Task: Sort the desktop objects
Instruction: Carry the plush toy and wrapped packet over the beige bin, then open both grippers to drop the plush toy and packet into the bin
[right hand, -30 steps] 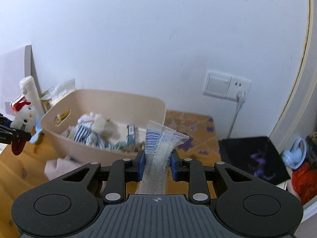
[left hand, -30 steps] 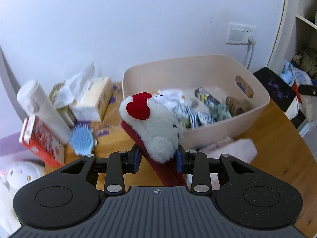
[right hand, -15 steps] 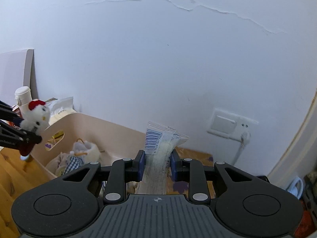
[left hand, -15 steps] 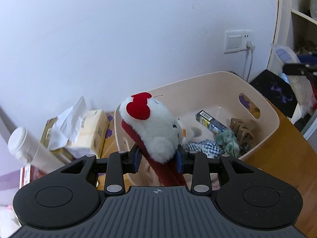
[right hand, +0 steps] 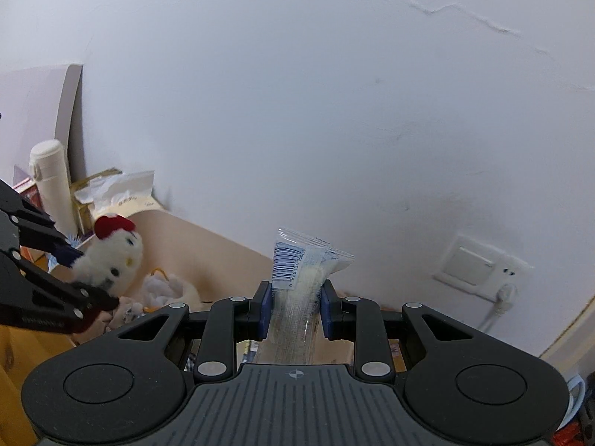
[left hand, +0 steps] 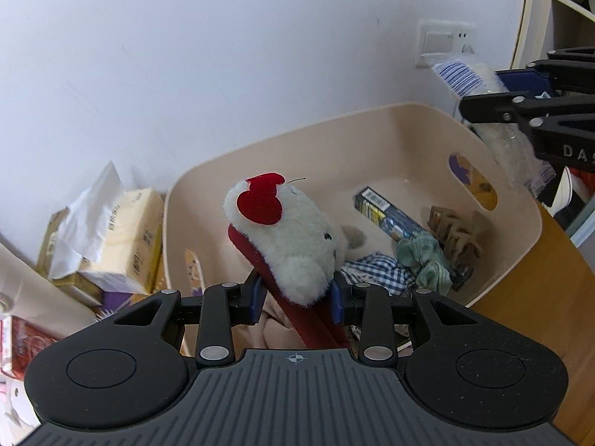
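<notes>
- Currently, left gripper [left hand: 295,291] clamps plush [left hand: 288,238], centre frame, above bin [left hand: 390,130].
- Right gripper [right hand: 293,306] clamps packet [right hand: 297,282], lower centre, before wall [right hand: 297,93].

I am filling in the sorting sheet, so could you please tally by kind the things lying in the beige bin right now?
Seen in the beige bin, left wrist view:
Boxed items: 1, dark box
Hair clips: 1, tan claw clip
Scrunchies: 1, green scrunchie
Checked cloth items: 1, blue-white checked cloth
Total: 4 clearly visible; others are hidden behind the plush hair clip.
</notes>
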Available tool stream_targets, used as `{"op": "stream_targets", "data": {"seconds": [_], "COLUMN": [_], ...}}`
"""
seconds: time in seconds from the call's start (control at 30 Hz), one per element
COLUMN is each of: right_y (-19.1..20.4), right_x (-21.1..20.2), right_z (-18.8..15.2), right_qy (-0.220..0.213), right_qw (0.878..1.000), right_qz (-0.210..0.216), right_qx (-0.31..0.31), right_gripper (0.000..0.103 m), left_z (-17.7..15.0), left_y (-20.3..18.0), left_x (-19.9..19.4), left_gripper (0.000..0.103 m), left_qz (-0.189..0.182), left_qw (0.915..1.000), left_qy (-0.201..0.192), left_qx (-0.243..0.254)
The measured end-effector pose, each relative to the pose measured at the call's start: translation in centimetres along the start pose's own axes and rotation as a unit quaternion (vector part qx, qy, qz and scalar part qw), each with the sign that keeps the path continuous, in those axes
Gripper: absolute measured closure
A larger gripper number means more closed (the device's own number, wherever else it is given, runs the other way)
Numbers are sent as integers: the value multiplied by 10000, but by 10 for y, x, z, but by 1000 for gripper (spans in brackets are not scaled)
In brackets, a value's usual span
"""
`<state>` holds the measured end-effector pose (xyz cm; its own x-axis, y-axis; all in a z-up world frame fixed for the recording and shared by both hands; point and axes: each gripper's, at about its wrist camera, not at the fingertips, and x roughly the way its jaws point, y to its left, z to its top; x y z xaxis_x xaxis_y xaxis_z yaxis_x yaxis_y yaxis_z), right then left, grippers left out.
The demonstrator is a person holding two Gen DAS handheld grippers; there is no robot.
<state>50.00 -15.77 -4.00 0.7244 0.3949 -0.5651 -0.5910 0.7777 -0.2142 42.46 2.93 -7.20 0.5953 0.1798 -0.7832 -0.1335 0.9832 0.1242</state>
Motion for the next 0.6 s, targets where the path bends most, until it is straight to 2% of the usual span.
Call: {"op": "stream_targets", "data": {"seconds": [0.23, 0.47, 0.53, 0.57, 0.6], "right_y": [6, 15, 17, 18, 17], "right_x": [30, 52, 55, 55, 54], "right_z": [-10, -21, -23, -24, -25], "right_qy": [345, 698, 775, 799, 818], "right_qw": [9993, 9972, 9966, 9964, 9963], "right_qz": [107, 209, 217, 212, 204], "right_qx": [-55, -192, -194, -188, -174], "right_gripper": [78, 77, 77, 65, 64], "left_z": [-5, -4, -3, -4, -4], "left_y": [-2, -2, -1, -1, -1], "left_x": [26, 32, 31, 30, 29], "left_gripper": [68, 68, 63, 58, 55], "left_qz": [-1, 31, 30, 24, 17], "left_qw": [9989, 9979, 9977, 9976, 9974], "left_qy": [460, 600, 617, 636, 659], "left_qx": [-130, -227, -265, -277, -282]}}
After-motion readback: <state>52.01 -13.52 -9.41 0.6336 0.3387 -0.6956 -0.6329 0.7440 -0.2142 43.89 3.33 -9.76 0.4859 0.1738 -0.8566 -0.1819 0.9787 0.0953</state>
